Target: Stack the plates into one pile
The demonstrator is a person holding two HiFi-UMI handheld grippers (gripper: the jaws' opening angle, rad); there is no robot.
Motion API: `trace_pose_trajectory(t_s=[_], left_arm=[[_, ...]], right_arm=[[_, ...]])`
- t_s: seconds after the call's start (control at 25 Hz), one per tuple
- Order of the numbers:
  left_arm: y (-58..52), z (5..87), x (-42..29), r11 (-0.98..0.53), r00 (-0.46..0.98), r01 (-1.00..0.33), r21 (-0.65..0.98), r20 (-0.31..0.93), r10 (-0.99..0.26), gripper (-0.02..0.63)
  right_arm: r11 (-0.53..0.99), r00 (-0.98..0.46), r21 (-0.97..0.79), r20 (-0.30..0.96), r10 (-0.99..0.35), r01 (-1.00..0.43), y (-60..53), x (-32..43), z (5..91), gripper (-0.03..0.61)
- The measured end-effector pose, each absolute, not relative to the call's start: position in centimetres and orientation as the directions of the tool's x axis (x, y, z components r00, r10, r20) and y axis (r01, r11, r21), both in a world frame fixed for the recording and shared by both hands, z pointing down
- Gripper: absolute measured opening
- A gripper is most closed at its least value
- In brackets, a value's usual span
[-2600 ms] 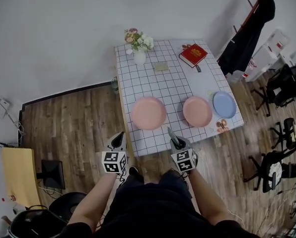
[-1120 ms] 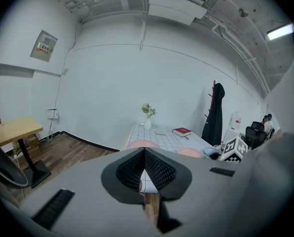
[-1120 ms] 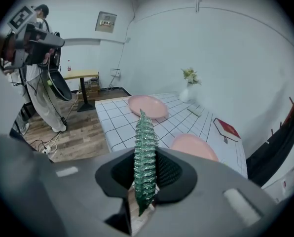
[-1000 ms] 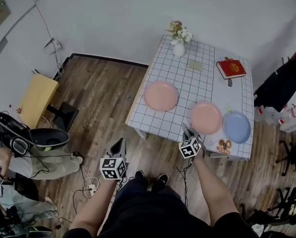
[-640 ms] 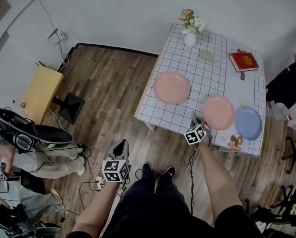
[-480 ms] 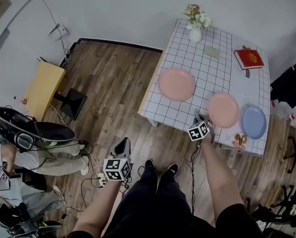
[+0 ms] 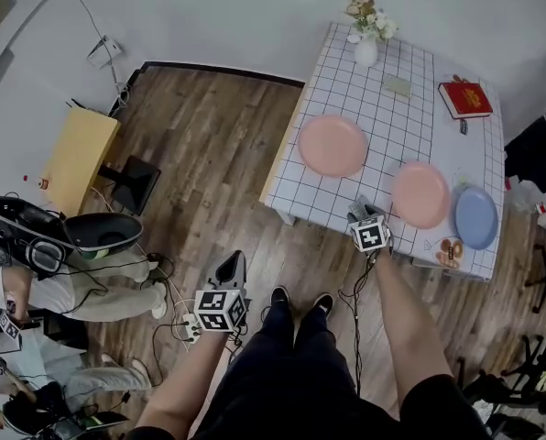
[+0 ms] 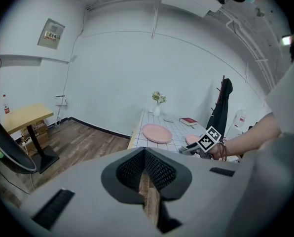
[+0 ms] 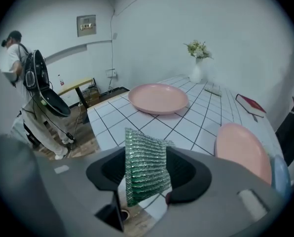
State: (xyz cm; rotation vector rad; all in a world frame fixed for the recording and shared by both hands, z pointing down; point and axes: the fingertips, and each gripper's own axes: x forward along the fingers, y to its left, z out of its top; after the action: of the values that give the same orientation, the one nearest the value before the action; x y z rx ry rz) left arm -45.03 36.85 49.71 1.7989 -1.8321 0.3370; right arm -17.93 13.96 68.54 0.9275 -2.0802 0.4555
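The table (image 7: 383, 99) sits at the upper right of the head view. Three plates lie unstacked on it: a pink plate (image 7: 333, 145) at centre, and a second pink plate (image 7: 420, 194) with a blue plate (image 7: 476, 217) just beside it. This looks like the reach for a first plate. The right gripper (image 7: 360, 211) is at the table's near edge, and its jaws have just spread wide with no plate between them. Next, they need to straddle a rim and close. The left gripper (image 7: 231, 266) is clenched and empty over the floor (image 7: 209, 154). In the earliest frame both grippers were close to the table's edge.

The grid-patterned table (image 7: 383, 108) holds a pink plate (image 7: 333, 145), a second pink plate (image 7: 420, 194) and, just beside it, a blue plate (image 7: 476, 217). A flower vase (image 7: 366, 51) and a red book (image 7: 465, 99) sit farther back.
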Motion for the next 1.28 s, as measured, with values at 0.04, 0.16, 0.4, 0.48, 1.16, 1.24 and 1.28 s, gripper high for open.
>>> trace_pose_trajectory(t_s=[0.04,0.16,0.4,0.48,1.16,1.24,1.28], left_arm=[[37.0,49.9,-45.1,0.076,0.043,-0.978,0.196,0.541,-0.84,-0.006],[37.5,50.4,-45.3,0.082,0.043,-0.976,0.2,0.55,-0.834,-0.006],[38.2,50.9,-46.0,0.093,0.037,-0.975,0.204,0.554,-0.832,-0.006],[38.2,50.8,-46.2,0.09,0.039,-0.975,0.204,0.551,-0.833,-0.006],[31.5,43.4,-40.2,-0.157,0.213,-0.973,0.172,0.388,-0.897,-0.006],[30.6,41.9,-38.8,-0.202,0.249,-0.966,0.164,0.356,-0.901,-0.006],[30.2,41.2,-38.1,-0.225,0.267,-0.961,0.159,0.34,-0.902,-0.006]], right_arm=[[0.663,-0.431,-0.029,0.781,-0.452,-0.748,14.1,-18.3,68.5,0.244],[0.651,-0.471,-0.093,0.766,-0.437,-0.754,14.5,-19.6,68.1,0.275],[0.565,-0.549,-0.227,0.668,-0.502,-0.794,14.3,-20.9,66.0,0.279],[0.518,-0.57,-0.292,0.624,-0.534,-0.804,14.4,-20.7,64.6,0.275],[0.421,-0.501,-0.281,0.362,-0.786,-0.863,20.7,-11.6,45.0,0.008],[0.414,-0.477,-0.245,0.331,-0.814,-0.877,21.9,-9.9,42.8,0.006],[0.411,-0.466,-0.225,0.315,-0.827,-0.883,22.5,-9.1,41.7,0.006]])
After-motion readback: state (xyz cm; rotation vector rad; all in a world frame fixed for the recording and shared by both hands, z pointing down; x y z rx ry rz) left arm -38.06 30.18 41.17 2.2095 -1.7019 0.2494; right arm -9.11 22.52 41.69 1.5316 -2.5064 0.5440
